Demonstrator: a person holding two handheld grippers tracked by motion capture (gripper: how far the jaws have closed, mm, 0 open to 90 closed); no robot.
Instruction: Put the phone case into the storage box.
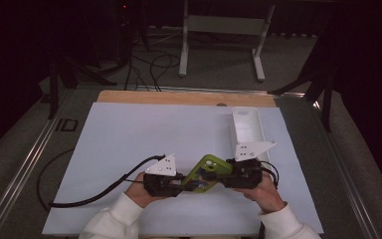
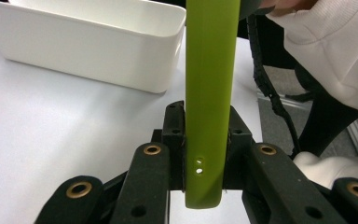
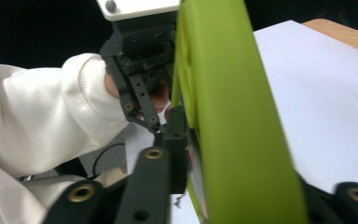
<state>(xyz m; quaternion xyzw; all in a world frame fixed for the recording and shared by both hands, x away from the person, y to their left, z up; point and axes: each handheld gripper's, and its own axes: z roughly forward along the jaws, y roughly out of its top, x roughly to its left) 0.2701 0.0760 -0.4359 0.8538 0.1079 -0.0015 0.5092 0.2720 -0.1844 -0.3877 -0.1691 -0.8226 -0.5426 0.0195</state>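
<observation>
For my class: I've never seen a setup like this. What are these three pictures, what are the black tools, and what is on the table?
A person in white sleeves sits at a table covered in white and holds a hand-operated gripper in each hand, each with two black jaws. The high view looks down from above: the left gripper is at the left, the right gripper at the right. The other two pictures come from small cameras riding on each gripper and looking along its jaws.

Between the two grippers is a green phone case. In the left gripper view the jaws press on both sides of its thin edge. In the right gripper view the case sits between that gripper's jaws too.

A white bin stands farther back on the table, to the right.
</observation>
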